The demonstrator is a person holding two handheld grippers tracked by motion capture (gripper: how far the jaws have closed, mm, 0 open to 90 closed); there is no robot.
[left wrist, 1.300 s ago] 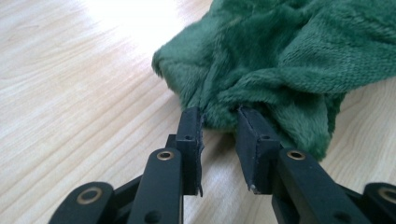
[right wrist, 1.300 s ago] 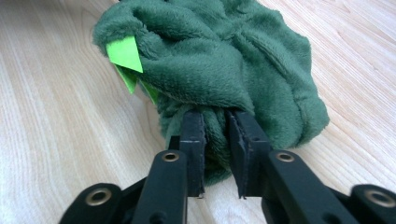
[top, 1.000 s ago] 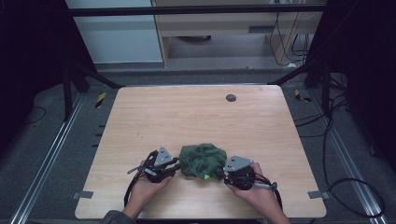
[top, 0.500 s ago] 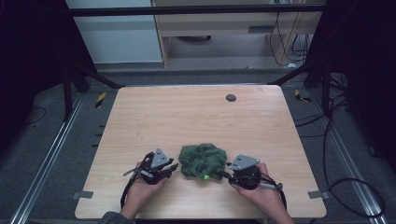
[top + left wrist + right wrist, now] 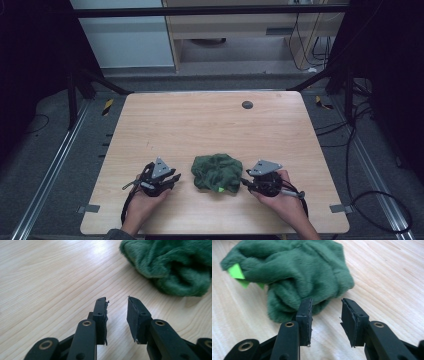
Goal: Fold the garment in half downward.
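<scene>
You are just starting out — the green cloth is lying bunched at the table's six-o'clock edge, nothing spread or folded. Your left gripper, jaws slightly apart and empty, is sitting farther toward nine o'clock than earlier. Your right gripper — jaws just opening, empty — is waiting at the cloth's three o'clock.

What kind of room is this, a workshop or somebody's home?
Probably a lab or workshop: a bare wooden table inside a black metal frame, loose cables across the grey floor, and a hand-held left gripper beside a crumpled green cloth.
</scene>
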